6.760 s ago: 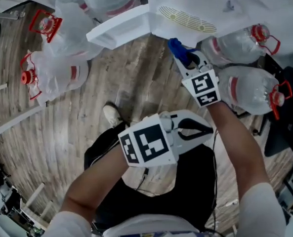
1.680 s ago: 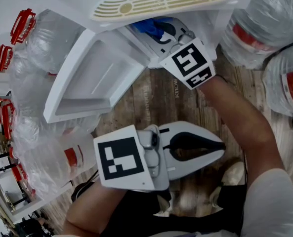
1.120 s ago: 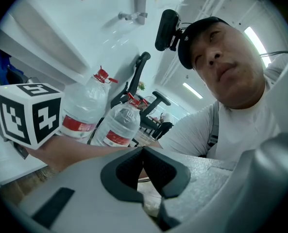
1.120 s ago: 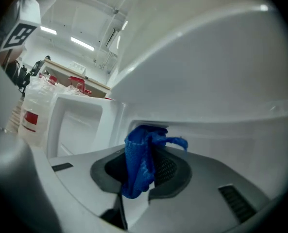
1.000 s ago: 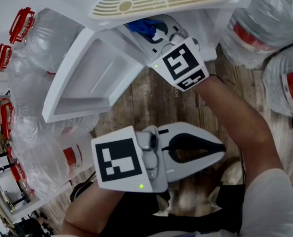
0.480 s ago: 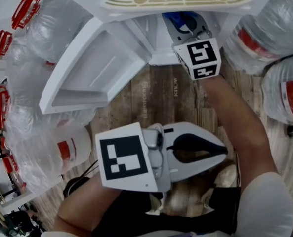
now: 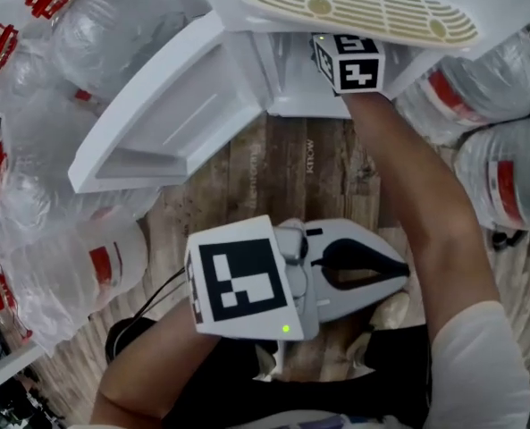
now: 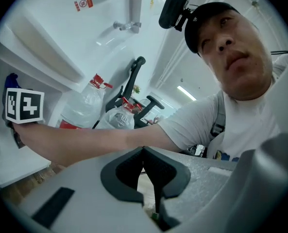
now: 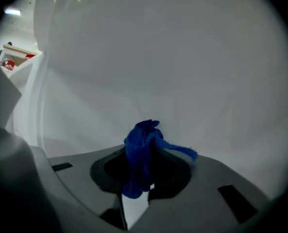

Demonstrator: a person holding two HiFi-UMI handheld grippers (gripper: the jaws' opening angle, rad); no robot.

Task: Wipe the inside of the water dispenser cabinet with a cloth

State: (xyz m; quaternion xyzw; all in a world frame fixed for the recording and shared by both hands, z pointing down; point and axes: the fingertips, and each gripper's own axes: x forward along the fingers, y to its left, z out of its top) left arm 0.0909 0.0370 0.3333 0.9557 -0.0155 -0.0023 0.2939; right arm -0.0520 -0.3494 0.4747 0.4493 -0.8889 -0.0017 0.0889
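The white dispenser cabinet stands open below the slotted drip tray, its door swung out to the left. My right arm reaches into it; in the head view only the right gripper's marker cube shows at the opening. In the right gripper view my right gripper is shut on a bunched blue cloth, close to the cabinet's white inner wall. My left gripper is held low over the floor, shut with nothing in it. The left gripper view also catches the cube.
Large clear water bottles with red caps crowd the left and the right of the cabinet. Wooden floor lies in front. The open door blocks the left side of the opening.
My right gripper has gone further into the cabinet and to the right, so the blue cloth no longer shows in the head view. The left gripper stays shut and low.
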